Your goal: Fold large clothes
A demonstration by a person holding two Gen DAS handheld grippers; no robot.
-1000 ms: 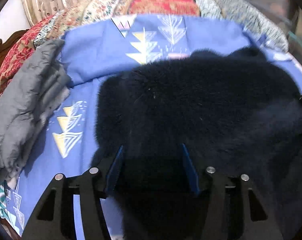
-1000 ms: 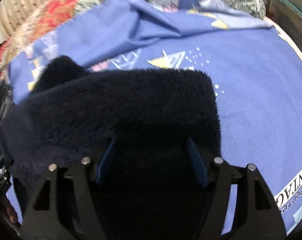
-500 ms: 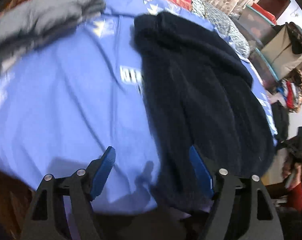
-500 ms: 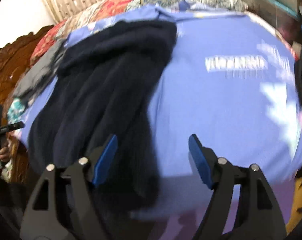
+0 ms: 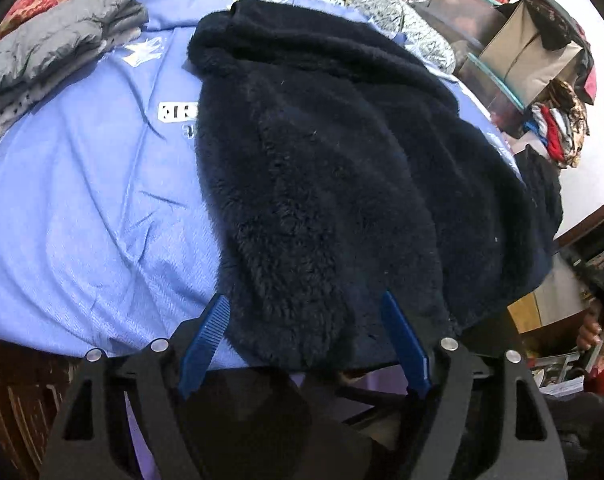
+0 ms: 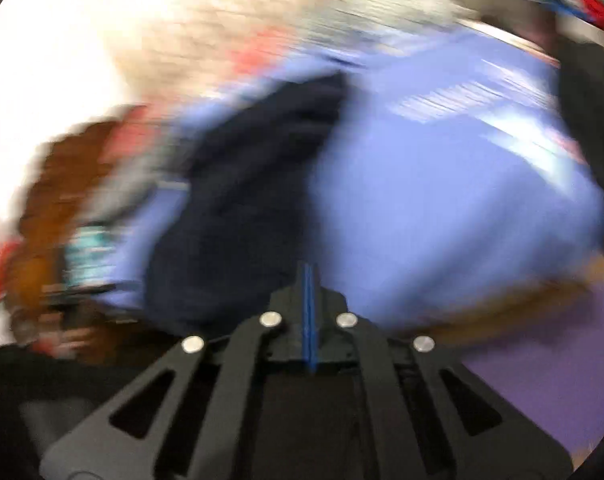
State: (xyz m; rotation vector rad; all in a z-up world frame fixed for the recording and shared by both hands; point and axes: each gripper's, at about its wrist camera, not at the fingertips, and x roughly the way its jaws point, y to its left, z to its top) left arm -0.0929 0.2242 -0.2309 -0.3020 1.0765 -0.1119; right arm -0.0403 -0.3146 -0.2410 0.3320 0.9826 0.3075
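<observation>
Navy fleece garment (image 5: 342, 168): lies lengthwise on blue bedsheet (image 5: 81, 200). Left hand-held gripper (image 5: 306, 328): jaws spread, empty, at garment's near end. Right hand-held gripper (image 6: 309, 280): pads pressed together, empty; view blurred.

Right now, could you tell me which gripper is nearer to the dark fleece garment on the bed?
Left. The left gripper is open, its fingers straddling the near edge of the dark fleece garment. The right gripper is shut on nothing, apparently off the garment's near end; that view is blurred.
</observation>
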